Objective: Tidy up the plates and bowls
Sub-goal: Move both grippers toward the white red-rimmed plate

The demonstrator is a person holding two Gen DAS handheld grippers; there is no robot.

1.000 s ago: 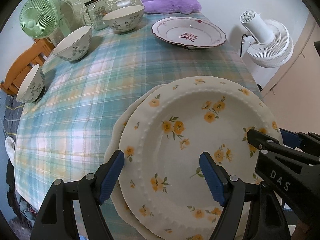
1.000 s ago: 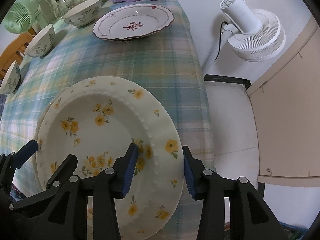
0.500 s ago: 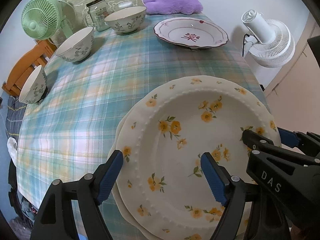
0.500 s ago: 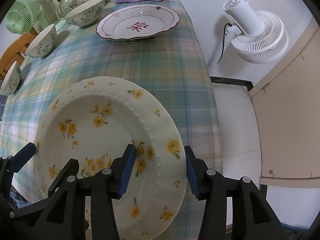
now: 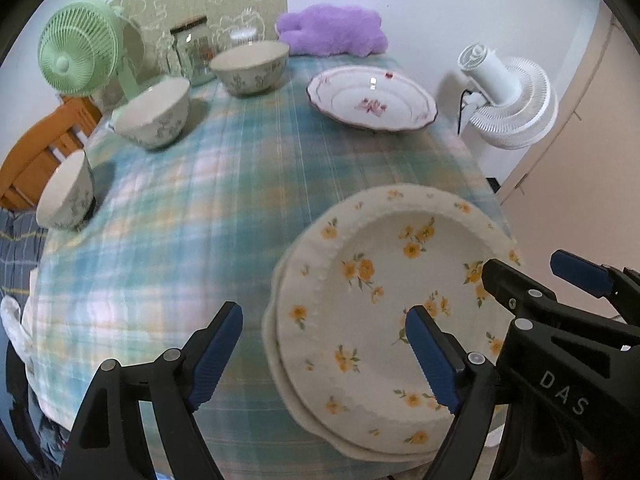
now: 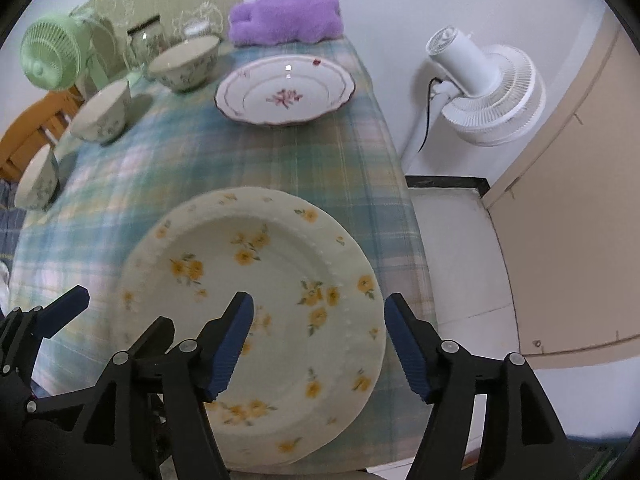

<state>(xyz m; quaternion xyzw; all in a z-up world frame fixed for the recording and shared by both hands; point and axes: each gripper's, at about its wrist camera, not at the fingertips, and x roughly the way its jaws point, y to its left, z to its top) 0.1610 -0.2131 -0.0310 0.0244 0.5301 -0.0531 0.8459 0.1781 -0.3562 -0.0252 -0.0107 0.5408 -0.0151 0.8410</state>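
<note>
left wrist view looks steeply down on a bench (image 5: 224, 208) covered in a blue-green plaid cloth. near its front right corner two cream plates with yellow flowers lie stacked, the upper yellow-flower plate (image 5: 384, 280) face up and flat, the rim of the lower plate (image 5: 276, 364) peeping out along its left edge. being round, the stack has no long axis; its hollow faces upward.

the left gripper (image 5: 326, 354) hangs above the left rim of the stack with its jaws spread wide and nothing pinched between them; one blue pad sits over bare cloth, the other over the plate's well. its jaws have just been opening. the right gripper (image 6: 318, 346) straddles the right rim of the same plate, jaws also apart and clear of the china, and they too have just been opening.

farther back a red-trimmed plate (image 5: 372, 98) with a pink flower in its centre rests face up near the far right edge. three floral bowls stand upright along the left side: the far bowl (image 5: 250, 66), the middle bowl (image 5: 154, 114) and the near bowl (image 5: 68, 196), well apart from one another.
</note>
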